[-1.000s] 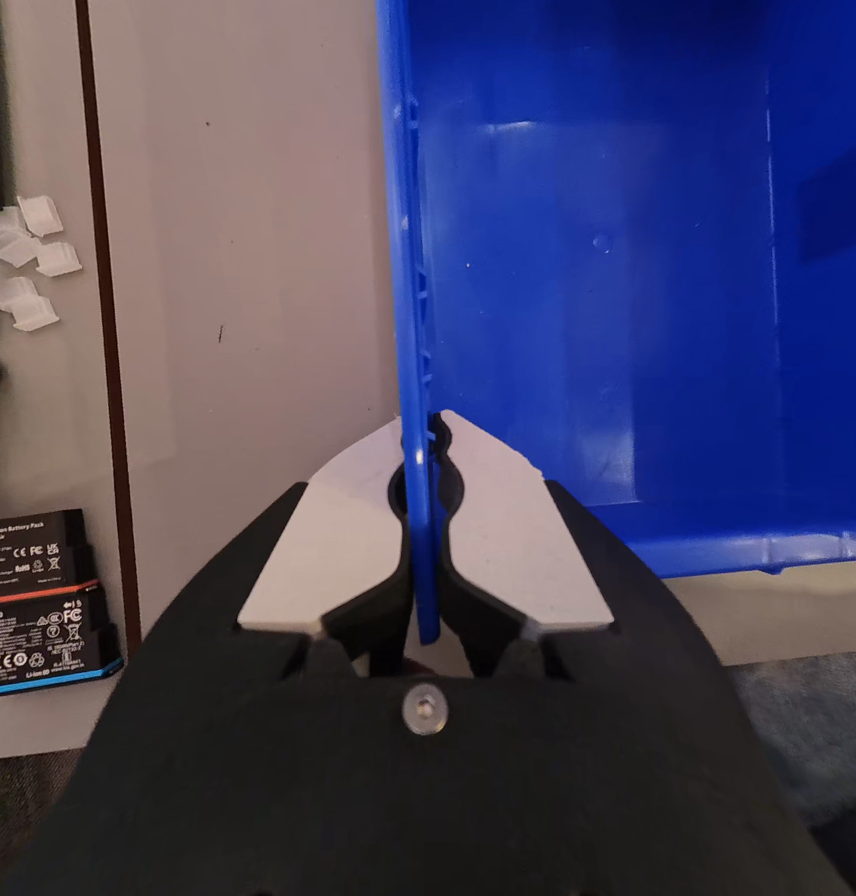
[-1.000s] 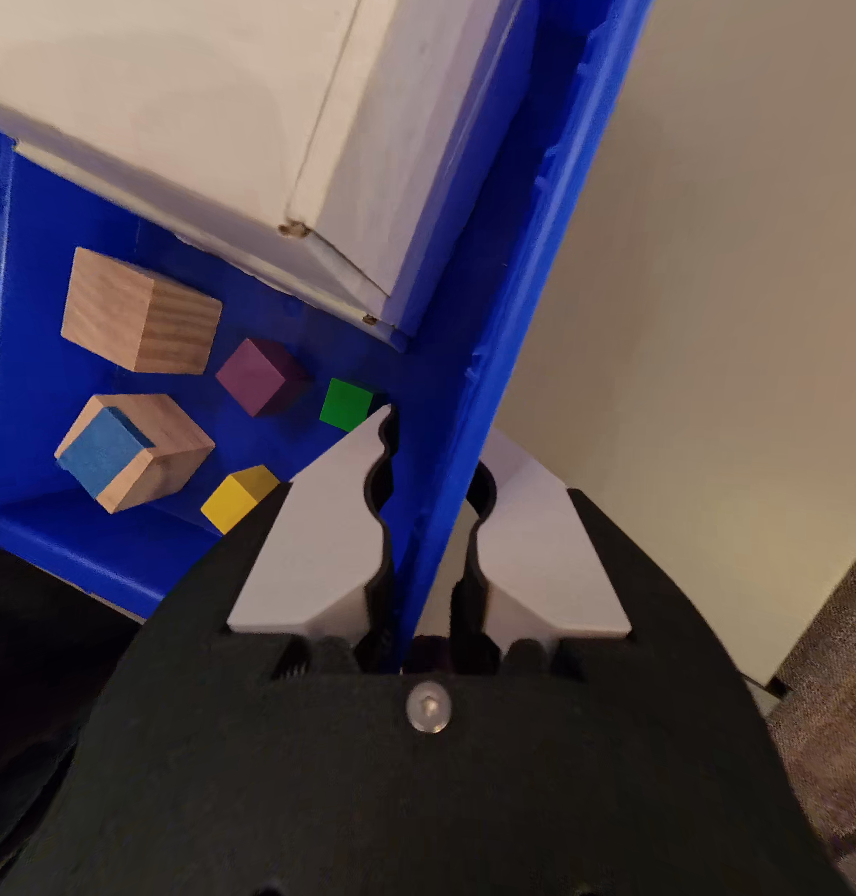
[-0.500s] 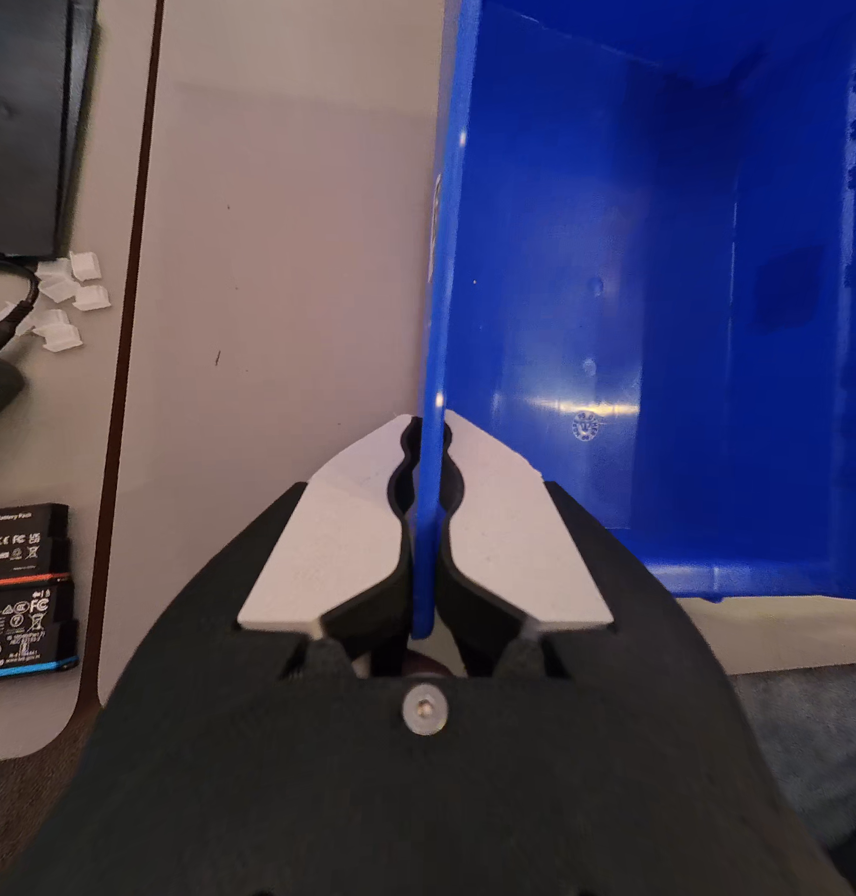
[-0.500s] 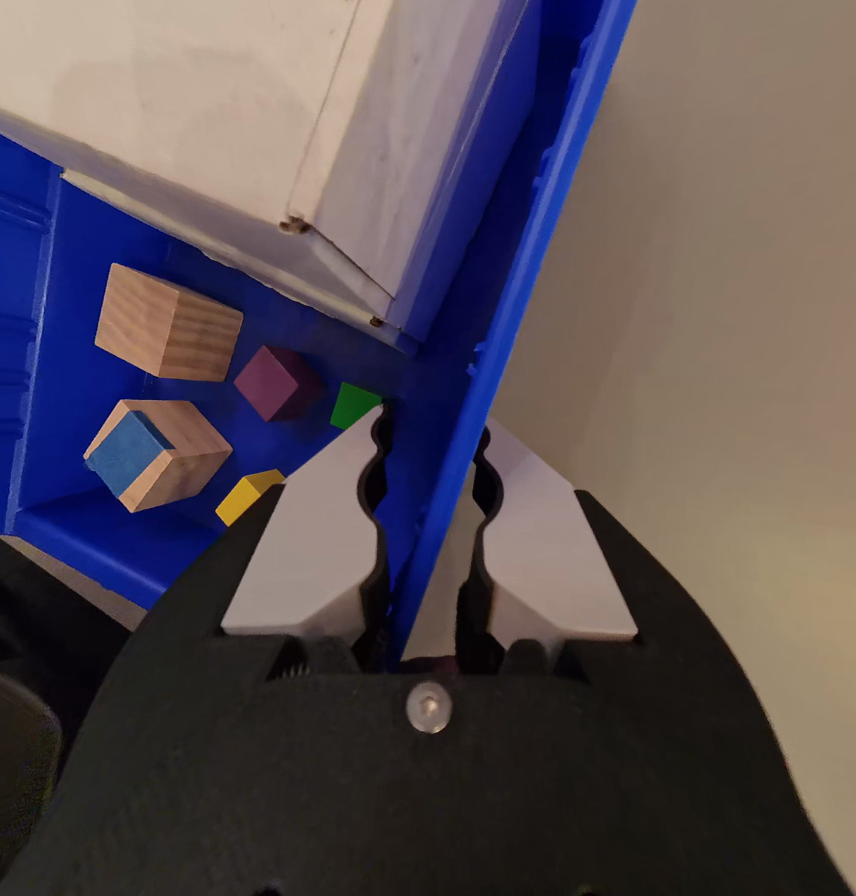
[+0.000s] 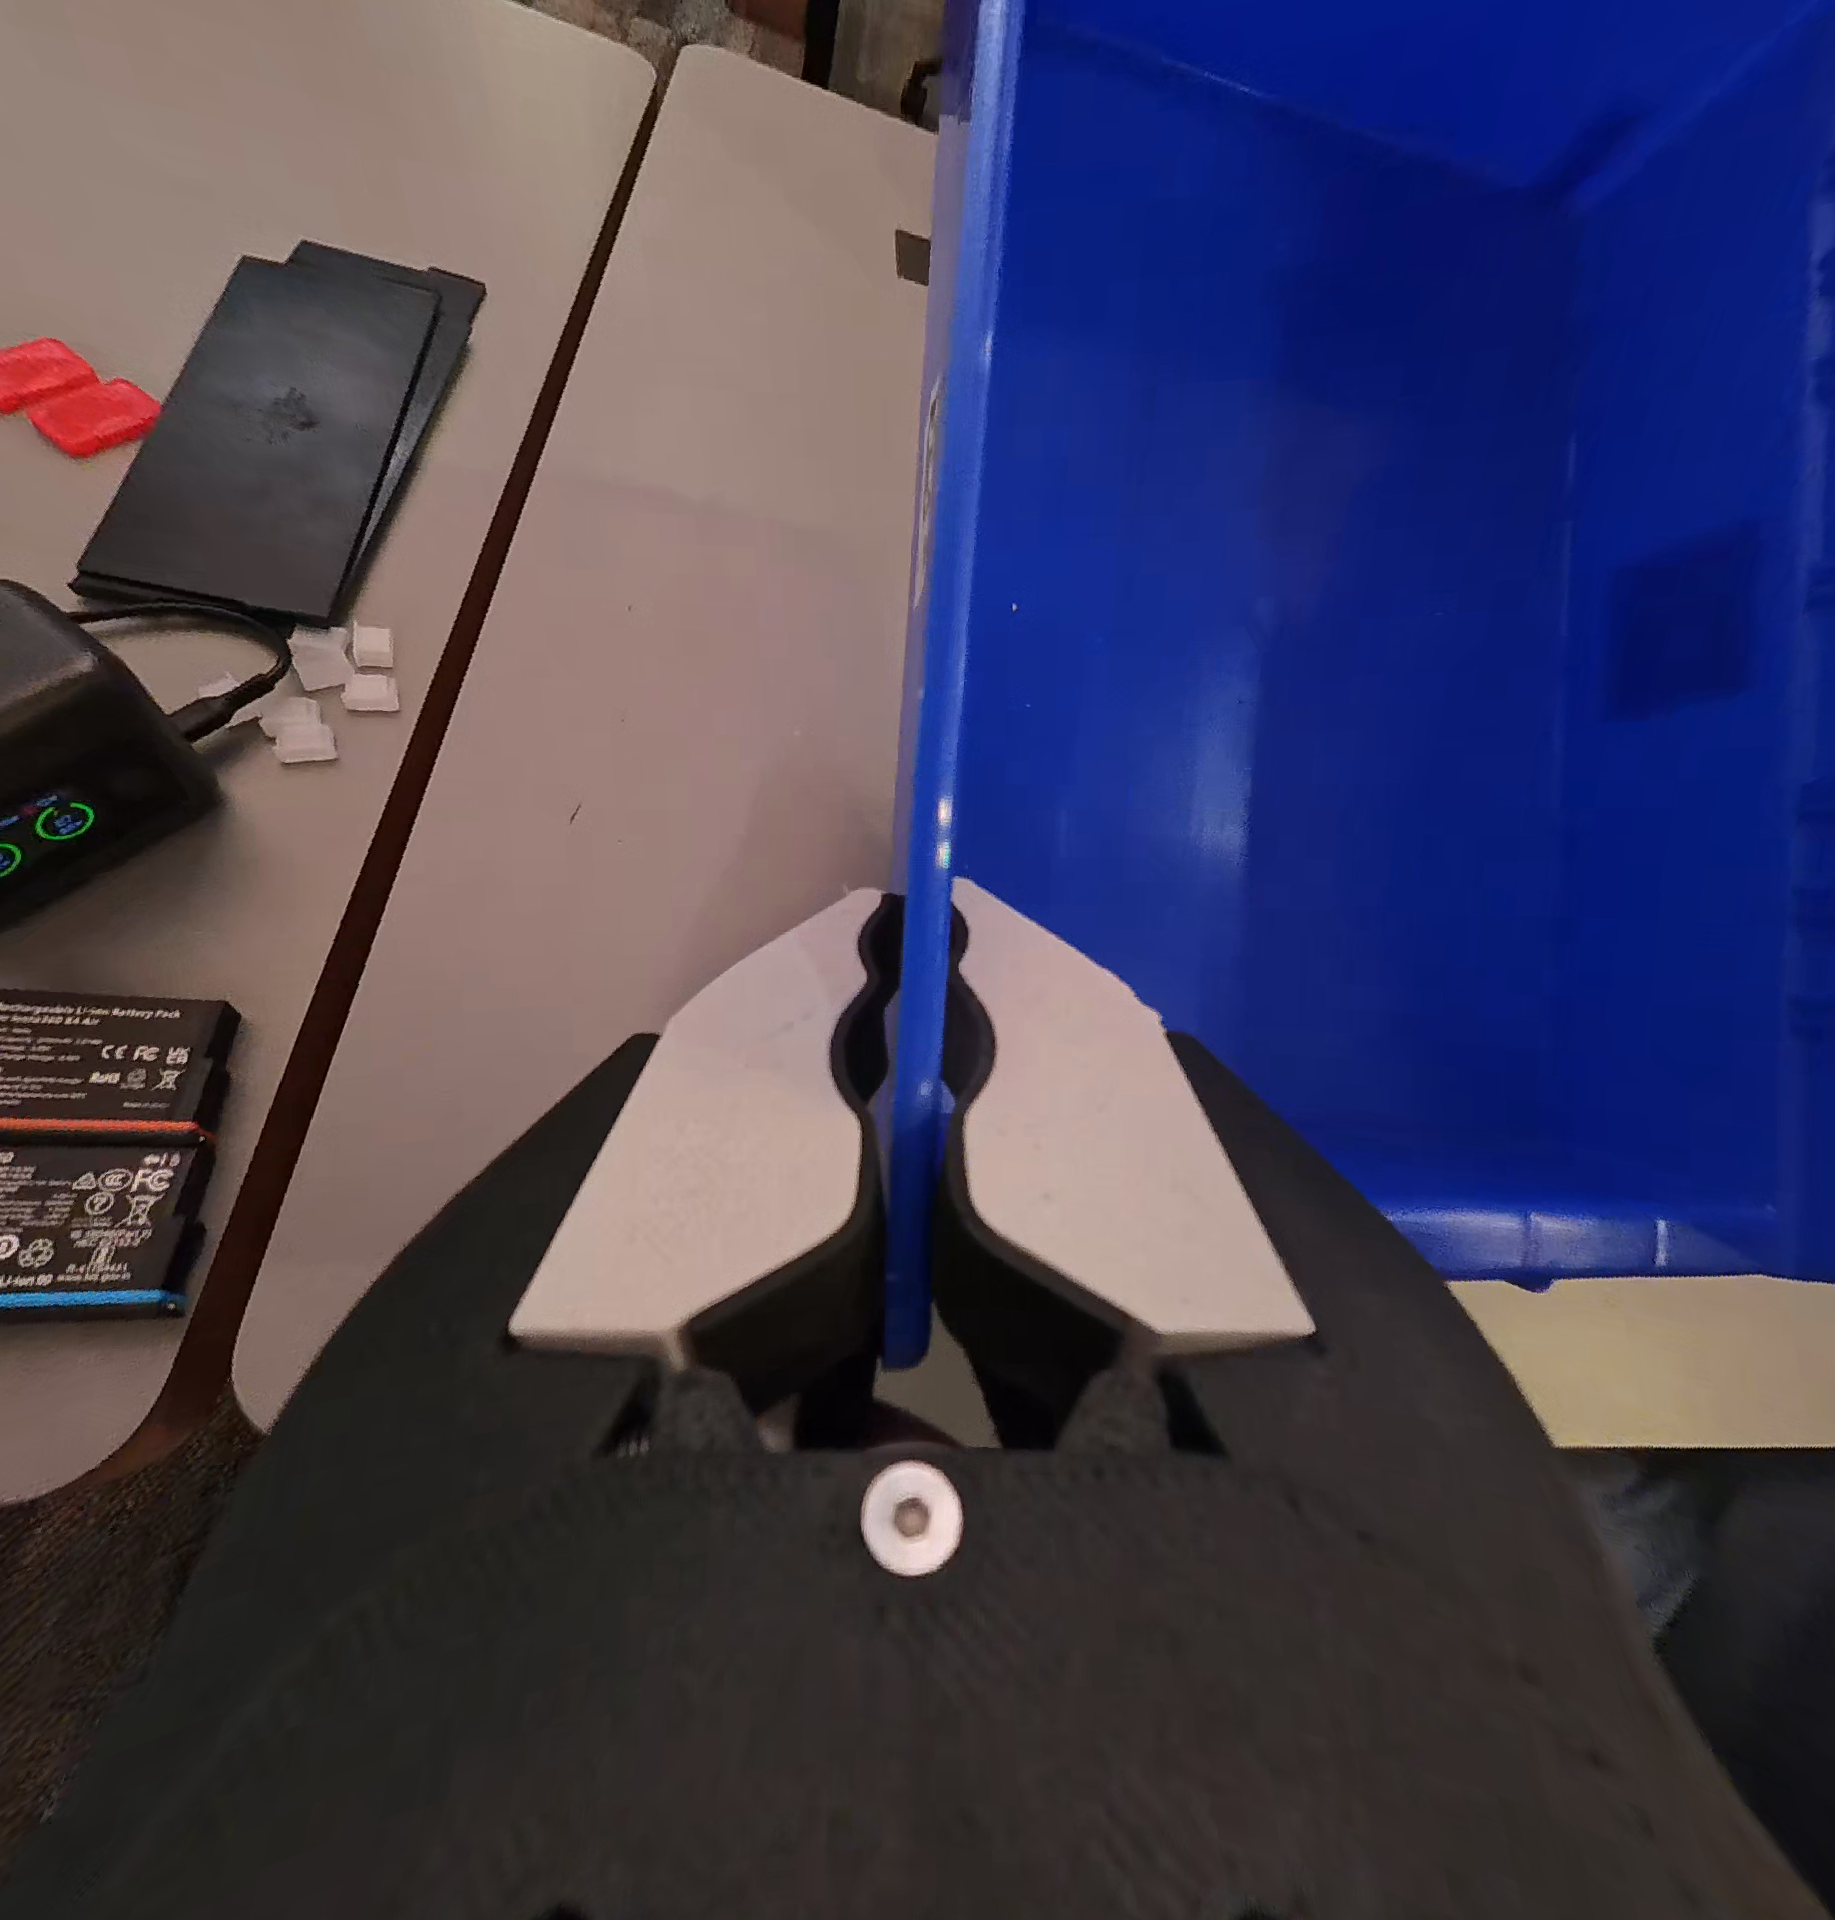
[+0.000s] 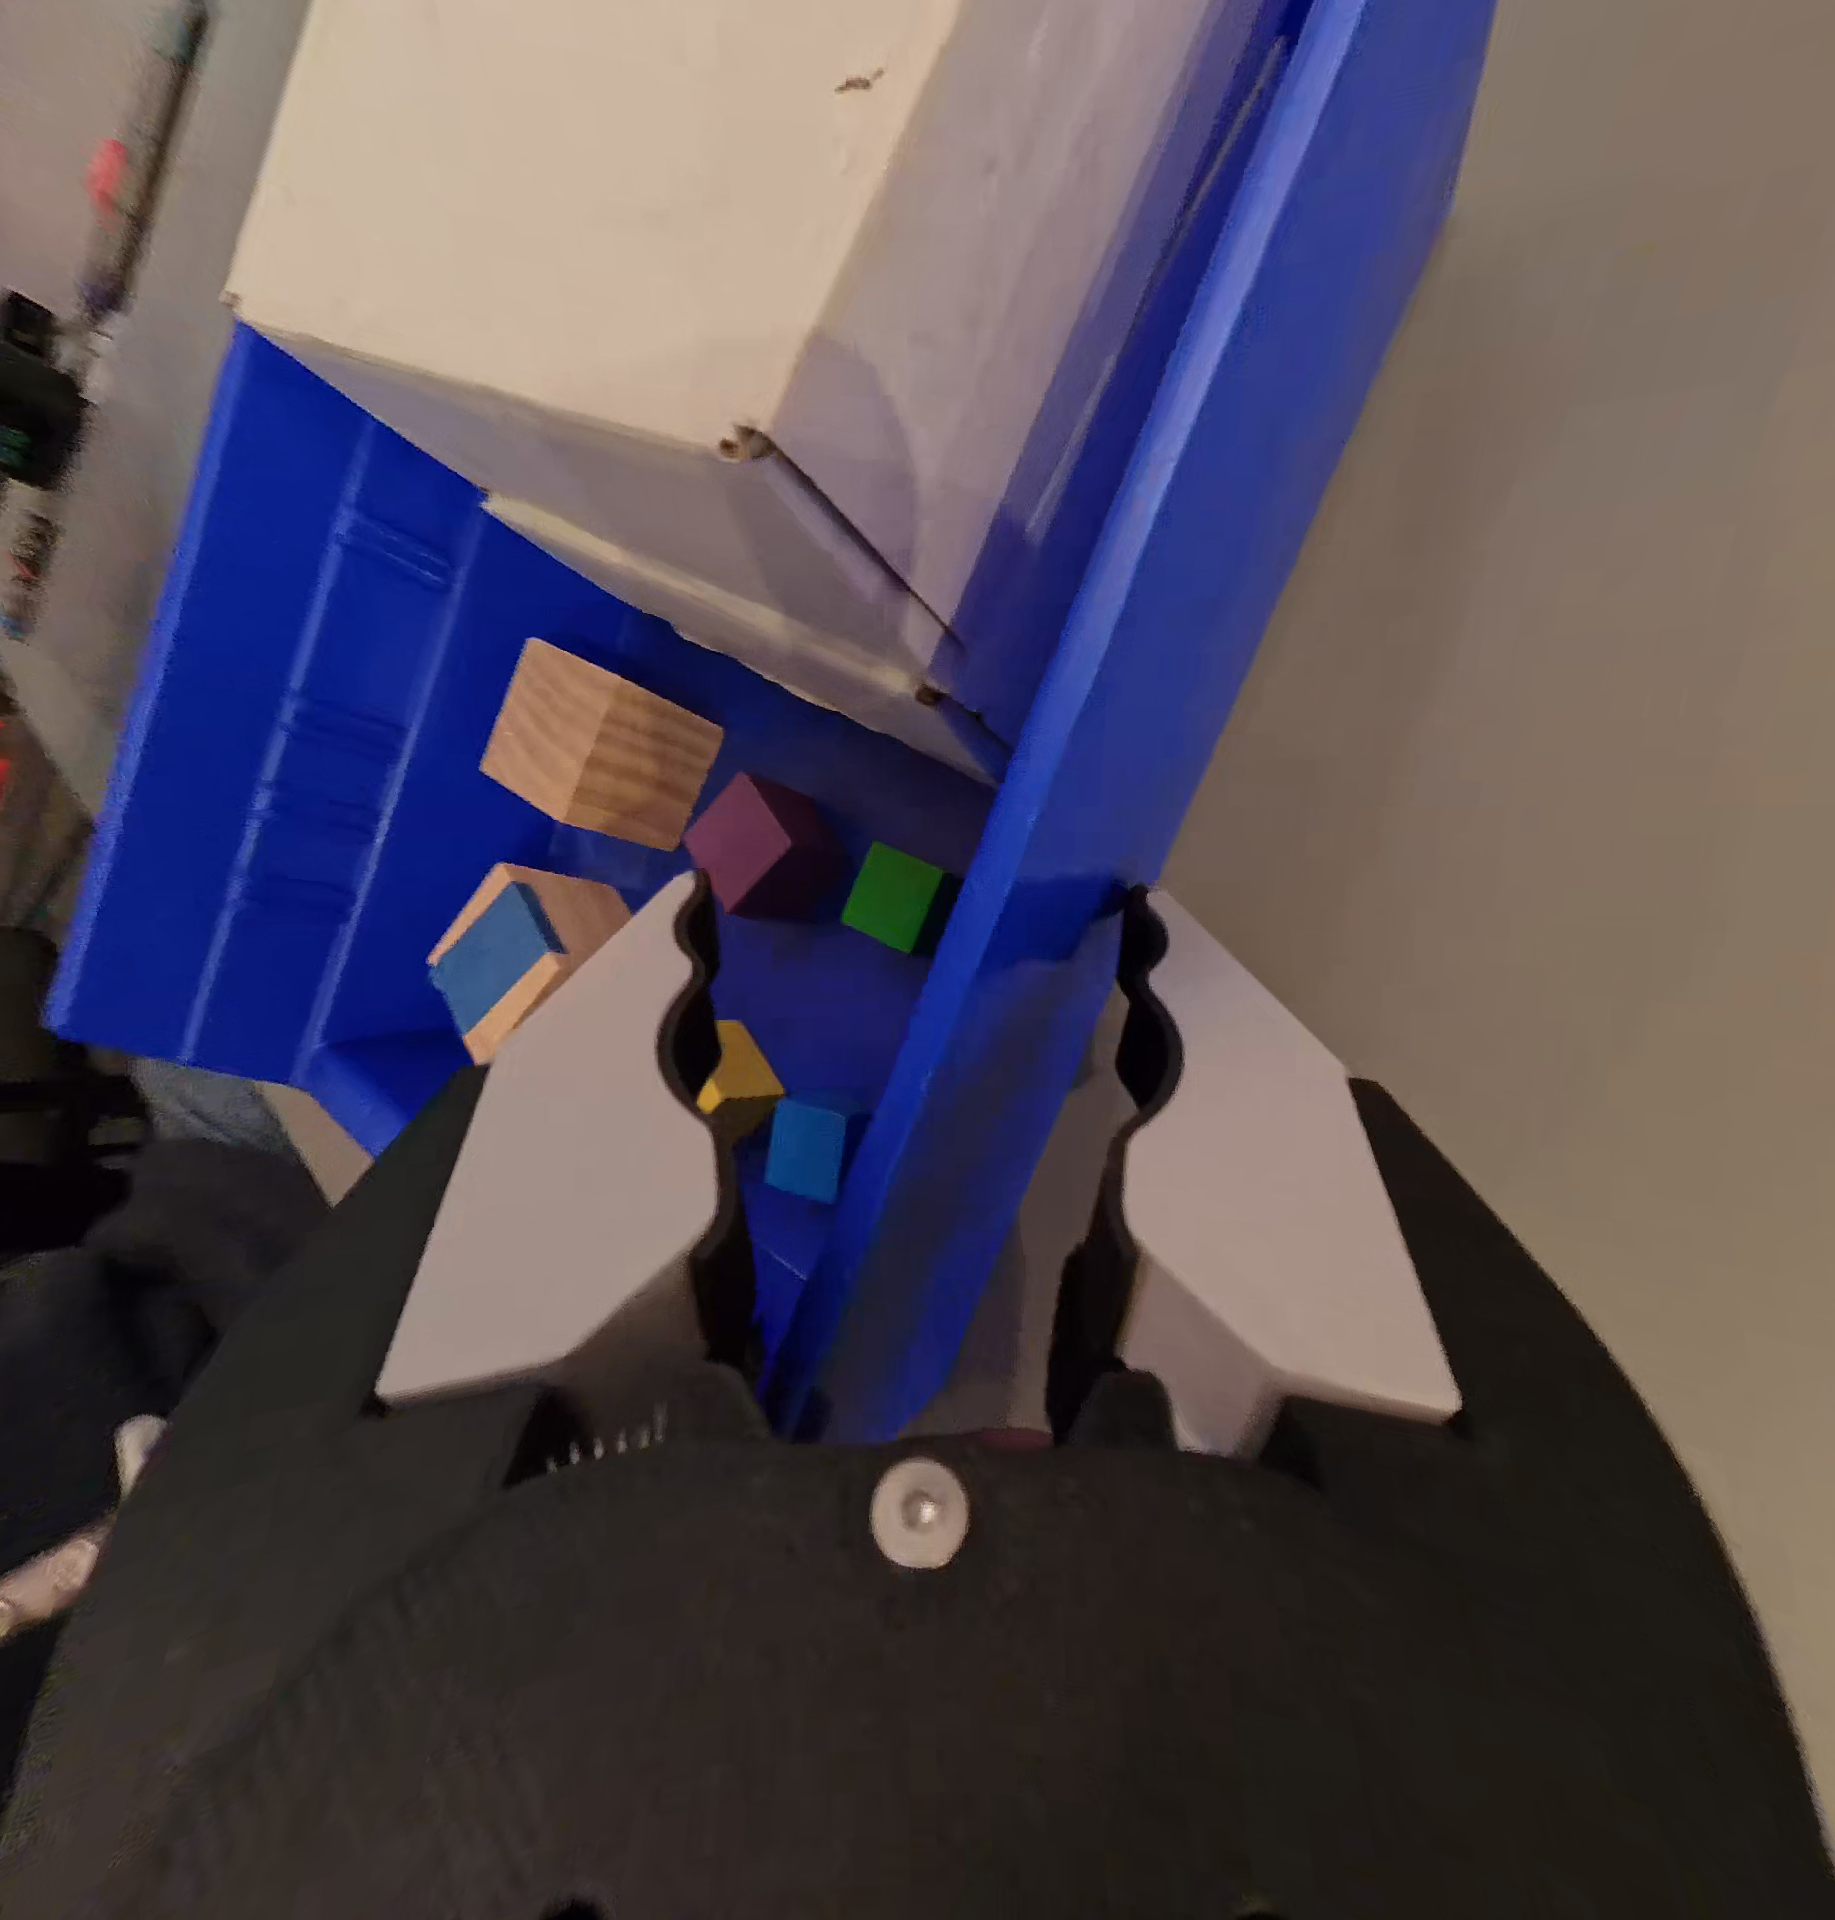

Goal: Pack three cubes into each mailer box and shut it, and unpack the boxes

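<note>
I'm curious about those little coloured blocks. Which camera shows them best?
The right wrist view: the purple block, green block and others lie in the blue bin. The left wrist view shows only bare bin.

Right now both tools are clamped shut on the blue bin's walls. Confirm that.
Not quite. The left tool is shut on the blue bin wall, as the left wrist view shows. In the right wrist view, the right tool stands open: the bin wall runs between its fingers, with a clear gap beside the left one.
</note>
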Available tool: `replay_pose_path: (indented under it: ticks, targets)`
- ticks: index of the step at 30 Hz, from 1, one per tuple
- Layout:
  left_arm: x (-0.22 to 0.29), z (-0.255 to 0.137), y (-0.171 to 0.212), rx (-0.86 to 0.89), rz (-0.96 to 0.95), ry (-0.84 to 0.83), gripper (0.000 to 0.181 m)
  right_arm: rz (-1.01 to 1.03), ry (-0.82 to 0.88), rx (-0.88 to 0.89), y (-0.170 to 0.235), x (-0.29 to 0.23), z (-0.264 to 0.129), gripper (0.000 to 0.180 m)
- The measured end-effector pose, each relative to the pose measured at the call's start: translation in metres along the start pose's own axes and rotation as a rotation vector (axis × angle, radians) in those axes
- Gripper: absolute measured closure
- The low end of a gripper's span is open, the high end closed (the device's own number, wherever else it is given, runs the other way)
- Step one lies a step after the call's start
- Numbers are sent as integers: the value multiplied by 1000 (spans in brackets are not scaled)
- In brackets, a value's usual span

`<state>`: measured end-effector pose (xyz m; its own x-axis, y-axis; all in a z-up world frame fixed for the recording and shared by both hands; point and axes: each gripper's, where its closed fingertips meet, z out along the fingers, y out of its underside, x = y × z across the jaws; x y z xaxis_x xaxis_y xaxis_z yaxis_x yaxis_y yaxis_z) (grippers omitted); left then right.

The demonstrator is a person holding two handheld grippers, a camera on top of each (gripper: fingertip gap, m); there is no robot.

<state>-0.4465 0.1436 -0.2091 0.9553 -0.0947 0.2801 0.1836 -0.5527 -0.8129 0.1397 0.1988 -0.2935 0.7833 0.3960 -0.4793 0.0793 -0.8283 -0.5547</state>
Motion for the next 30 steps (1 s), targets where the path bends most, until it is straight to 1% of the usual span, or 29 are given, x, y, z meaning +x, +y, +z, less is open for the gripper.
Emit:
replay_pose_path:
  ticks: [3,10,18,21,26,28,30]
  targets:
    - [2,-8,-1,10,-35,24,176,23,-79,33,-10,-36,26,90]
    - [7,-27,-14,71,-61,49,176,49,-218,60,-29,-115,84,71]
    - [9,-51,-30,122,-52,57,176,95,-355,106,-49,-207,153,62]
    - [10,-59,-36,145,-43,68,176,82,-405,88,-51,-241,175,59]
    - [15,-68,-44,171,-33,71,176,94,-511,28,-52,-286,200,53]
    - [21,-68,-46,172,-23,79,176,118,-544,38,-58,-292,200,53]
    - [30,-65,-47,165,-8,83,176,102,-539,63,-65,-287,192,53]
